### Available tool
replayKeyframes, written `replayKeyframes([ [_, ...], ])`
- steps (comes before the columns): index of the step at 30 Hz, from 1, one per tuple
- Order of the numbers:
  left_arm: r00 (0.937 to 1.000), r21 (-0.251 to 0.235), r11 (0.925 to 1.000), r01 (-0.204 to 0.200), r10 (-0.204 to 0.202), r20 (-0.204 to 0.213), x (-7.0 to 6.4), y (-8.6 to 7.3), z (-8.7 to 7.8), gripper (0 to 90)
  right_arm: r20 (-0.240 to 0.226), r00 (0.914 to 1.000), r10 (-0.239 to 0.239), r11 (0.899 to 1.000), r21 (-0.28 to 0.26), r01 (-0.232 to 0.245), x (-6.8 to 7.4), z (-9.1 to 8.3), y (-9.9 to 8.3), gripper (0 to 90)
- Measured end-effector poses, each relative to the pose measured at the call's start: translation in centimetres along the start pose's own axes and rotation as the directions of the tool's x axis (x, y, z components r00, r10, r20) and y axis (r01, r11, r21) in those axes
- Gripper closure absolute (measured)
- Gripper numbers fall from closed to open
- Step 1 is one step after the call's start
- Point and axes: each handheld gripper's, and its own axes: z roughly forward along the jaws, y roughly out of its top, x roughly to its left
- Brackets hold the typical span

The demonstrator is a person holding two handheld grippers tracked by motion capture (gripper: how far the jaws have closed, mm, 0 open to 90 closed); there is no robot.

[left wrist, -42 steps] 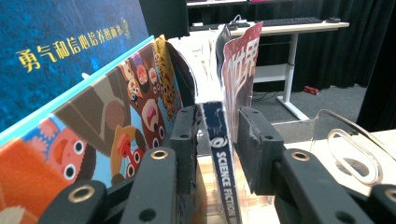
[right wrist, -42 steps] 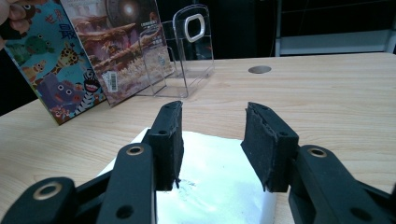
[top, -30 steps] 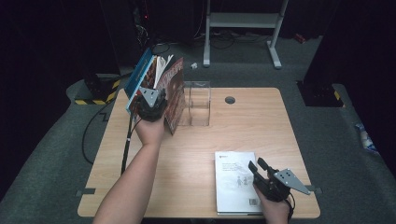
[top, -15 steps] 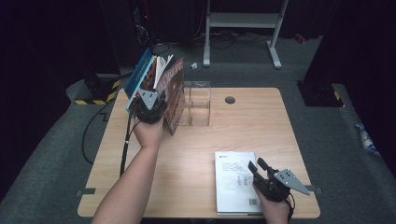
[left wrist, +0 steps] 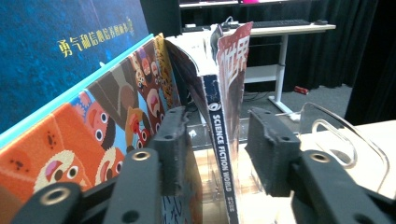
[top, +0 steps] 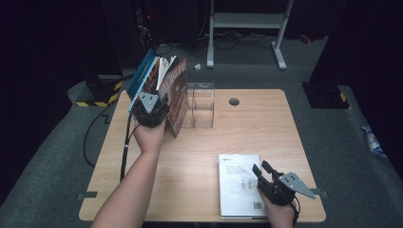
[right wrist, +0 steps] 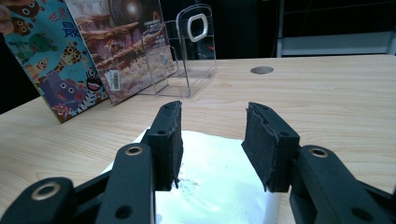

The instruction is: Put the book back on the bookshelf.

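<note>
The white booklet (top: pixel 239 183) lies flat at five o'clock on the counter (top: pixel 285 123), light, floppy and slick; best pinched at its near edge. The right gripper (right wrist: pixel 212 140) hovers spread just above it. The left gripper (left wrist: pixel 215 149), jaws parted, straddles the Science Fiction World magazine (left wrist: pixel 223 140) leaning at ten o'clock beside the clear acrylic stand (top: pixel 202 105).

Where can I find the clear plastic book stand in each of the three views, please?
High view: clear stand at table's far middle, right of the leaning books.
Left gripper view: right side, behind the right jaw.
Right gripper view: top centre.
Shared landmark: Science Fiction World magazine beside it.
</note>
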Motion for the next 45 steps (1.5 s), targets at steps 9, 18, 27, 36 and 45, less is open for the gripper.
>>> replayKeyframes([
  [9, 0.9997, 0.019, 0.9998, -0.007, 0.006, 0.025, -0.6, -0.2, -1.3, 47.1, 0.001, 1.0, 0.0, 1.0, 0.002, 0.0, -0.1, 0.0, 0.0, 55.4],
  [18, 0.9986, 0.039, 0.9991, 0.017, -0.019, 0.05, -0.5, -1.0, -2.6, 43.8, 0.002, 1.0, 0.002, 1.0, 0.004, -0.002, -0.1, 0.0, -0.1, 55.4],
  [27, 0.9941, 0.067, 0.9977, 0.01, -0.017, 0.107, -0.6, -2.2, -4.3, 43.5, 0.007, 1.0, 0.0, 1.0, 0.006, 0.0, -0.1, -0.1, 0.0, 55.3],
  [36, 0.9816, 0.114, 0.9935, -0.005, -0.017, 0.19, -0.9, -4.2, -5.6, 41.9, 0.009, 0.9999, -0.013, 1.0, 0.013, 0.012, 0.0, -0.1, -0.1, 55.0],
  [45, 0.9599, 0.176, 0.9839, -0.031, -0.02, 0.28, -1.3, -6.4, -6.6, 37.4, 0.023, 0.9989, -0.042, 0.999, 0.027, 0.041, 0.0, 0.0, -0.2, 53.8],
])
